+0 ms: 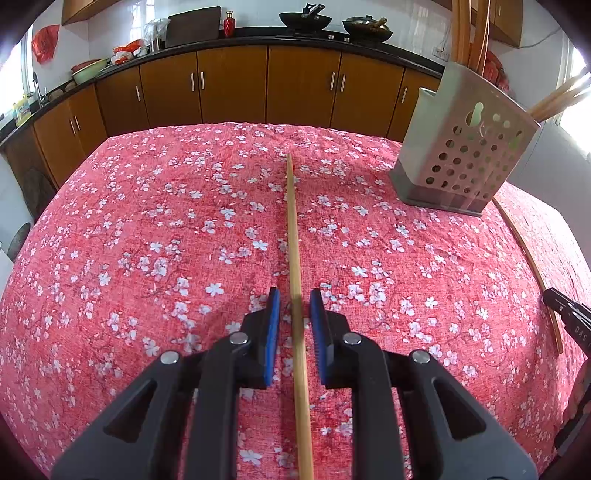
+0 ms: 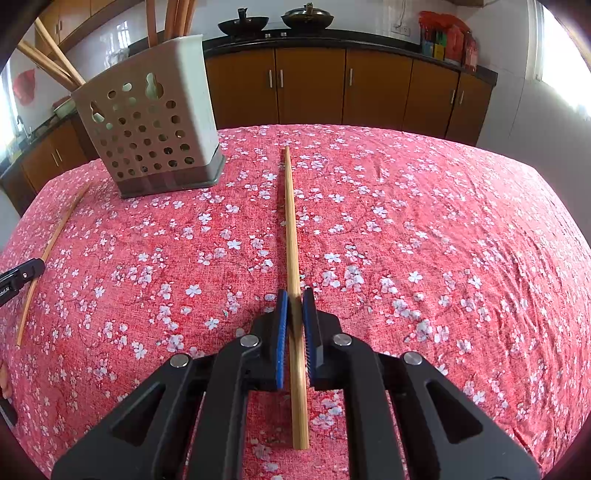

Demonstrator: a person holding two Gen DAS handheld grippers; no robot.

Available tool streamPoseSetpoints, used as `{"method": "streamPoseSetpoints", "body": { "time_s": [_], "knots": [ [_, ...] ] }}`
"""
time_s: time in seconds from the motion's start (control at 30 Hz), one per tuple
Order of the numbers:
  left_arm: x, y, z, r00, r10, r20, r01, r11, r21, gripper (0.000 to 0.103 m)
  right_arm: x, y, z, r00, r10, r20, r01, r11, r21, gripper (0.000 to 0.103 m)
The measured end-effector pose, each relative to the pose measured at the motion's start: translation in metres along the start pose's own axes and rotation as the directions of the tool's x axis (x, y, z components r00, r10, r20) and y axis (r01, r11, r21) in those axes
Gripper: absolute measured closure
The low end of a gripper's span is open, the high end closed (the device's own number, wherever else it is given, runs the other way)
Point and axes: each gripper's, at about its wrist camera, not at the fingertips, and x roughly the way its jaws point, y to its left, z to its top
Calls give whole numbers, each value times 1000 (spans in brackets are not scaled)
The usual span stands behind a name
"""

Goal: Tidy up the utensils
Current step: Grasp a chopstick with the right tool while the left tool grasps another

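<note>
Two loose chopsticks lie flat on the cloth [image 1: 147, 229], one under each gripper. The first chopstick [image 1: 295, 236] runs straight ahead between the fingers of the left gripper [image 1: 294, 295], its near end passing back under the tool and out of the bottom of the left view; the blue pads [image 1: 274, 332] stand apart on either side with a gap to the wood, so this gripper is spread and holds nothing. The second chopstick [image 2: 292, 229] lies the same way along the axis of the right gripper [image 2: 294, 295], with its near end showing beneath the tool. Here the pads [image 2: 281, 332] sit much closer, right against the stick's sides or nearly so; whether they actually pinch it I cannot tell. Both grippers are held low over the cloth, pointing forward and level, side by side; each sees a black edge of the other and the other's chopstick at the margin of its view. One holder [image 1: 461, 147], pale with round holes and a dark base, stands upright on the cloth ahead, to the right of the left gripper and to the left of the right gripper, thus forward between the two. Several more chopsticks [image 2: 55, 62] lean out of its top, too many overlapping to count. Beyond the cloth one row of brown cabinets [image 2: 314, 88] carries two dark woks [image 2: 273, 22].
</note>
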Motion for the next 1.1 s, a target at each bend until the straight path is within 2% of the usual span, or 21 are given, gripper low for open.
{"method": "streamPoseSetpoints", "body": {
  "time_s": [1.1],
  "knots": [
    [0,1,0,1000,-10,1,10,1000,-12,83,0,-1,1,1000,2,0,-2,1000,0,92]
  ]
}}
